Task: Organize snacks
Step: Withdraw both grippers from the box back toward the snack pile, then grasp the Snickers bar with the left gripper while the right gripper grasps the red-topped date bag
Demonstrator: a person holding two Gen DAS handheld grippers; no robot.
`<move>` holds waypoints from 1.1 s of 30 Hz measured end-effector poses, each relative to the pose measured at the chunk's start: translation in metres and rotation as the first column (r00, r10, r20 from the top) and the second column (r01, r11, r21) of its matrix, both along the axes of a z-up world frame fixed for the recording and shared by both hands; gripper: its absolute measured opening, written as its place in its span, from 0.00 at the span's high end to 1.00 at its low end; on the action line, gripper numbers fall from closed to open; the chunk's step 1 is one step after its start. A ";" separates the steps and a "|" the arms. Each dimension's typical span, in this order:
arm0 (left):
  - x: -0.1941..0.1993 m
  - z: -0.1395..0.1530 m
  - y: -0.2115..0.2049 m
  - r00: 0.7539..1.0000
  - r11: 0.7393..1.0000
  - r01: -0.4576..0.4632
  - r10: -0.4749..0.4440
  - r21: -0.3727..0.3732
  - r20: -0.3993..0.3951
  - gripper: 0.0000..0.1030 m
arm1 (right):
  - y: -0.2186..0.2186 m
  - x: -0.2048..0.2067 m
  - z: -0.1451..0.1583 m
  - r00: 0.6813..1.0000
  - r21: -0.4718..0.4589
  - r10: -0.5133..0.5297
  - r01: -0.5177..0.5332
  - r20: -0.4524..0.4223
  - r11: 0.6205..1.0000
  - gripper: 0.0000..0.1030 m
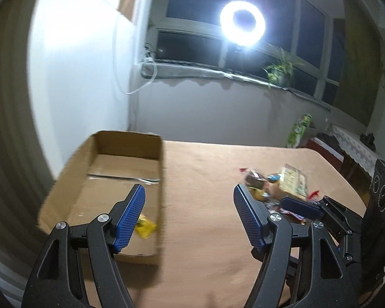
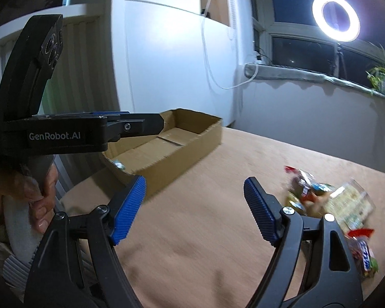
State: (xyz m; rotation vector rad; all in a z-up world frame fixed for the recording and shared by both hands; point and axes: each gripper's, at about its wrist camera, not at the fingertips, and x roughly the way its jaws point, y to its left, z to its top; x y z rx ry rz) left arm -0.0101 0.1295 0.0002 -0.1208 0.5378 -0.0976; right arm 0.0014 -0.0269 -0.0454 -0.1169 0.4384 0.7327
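Observation:
An open cardboard box [image 1: 127,145] stands at the table's left, with a yellow snack packet [image 1: 145,227] lying in its near end. My left gripper [image 1: 190,195] hovers open at the box's right wall, nothing between its blue pads. A heap of wrapped snacks [image 1: 277,183] lies to the right, and one finger [image 1: 301,207] of my right gripper reaches in over its near side. In the right wrist view my right gripper [image 2: 195,192] is open and empty above bare table, between the box [image 2: 182,159] and the snack heap [image 2: 326,200]. The left gripper [image 2: 155,124] shows side-on over the box.
The brown table [image 1: 205,169] ends at a white wall with a dark window behind it. A bright ring light [image 1: 242,23] and a potted plant [image 1: 281,70] stand at the sill. A hand [image 2: 42,195] grips the left gripper's handle.

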 end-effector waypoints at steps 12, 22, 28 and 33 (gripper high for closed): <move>0.010 -0.007 -0.076 0.988 0.989 0.144 -0.142 0.033 -0.055 0.31 | -0.100 0.003 -0.010 0.984 0.036 -0.175 0.177 -0.034 0.984 0.21; 0.011 -0.028 -0.124 0.964 0.971 0.239 -0.234 0.024 -0.128 0.31 | -0.159 -0.005 -0.041 0.960 -0.008 -0.255 0.256 -0.120 0.967 0.21; 0.014 -0.047 -0.146 0.936 0.953 0.301 -0.303 -0.040 -0.176 0.30 | -0.174 -0.005 -0.054 0.957 0.002 -0.232 0.236 -0.175 0.972 0.21; 0.013 -0.055 -0.161 0.911 0.933 0.355 -0.359 -0.059 -0.202 0.30 | -0.172 0.004 -0.060 0.959 -0.017 -0.204 0.205 -0.194 0.979 0.26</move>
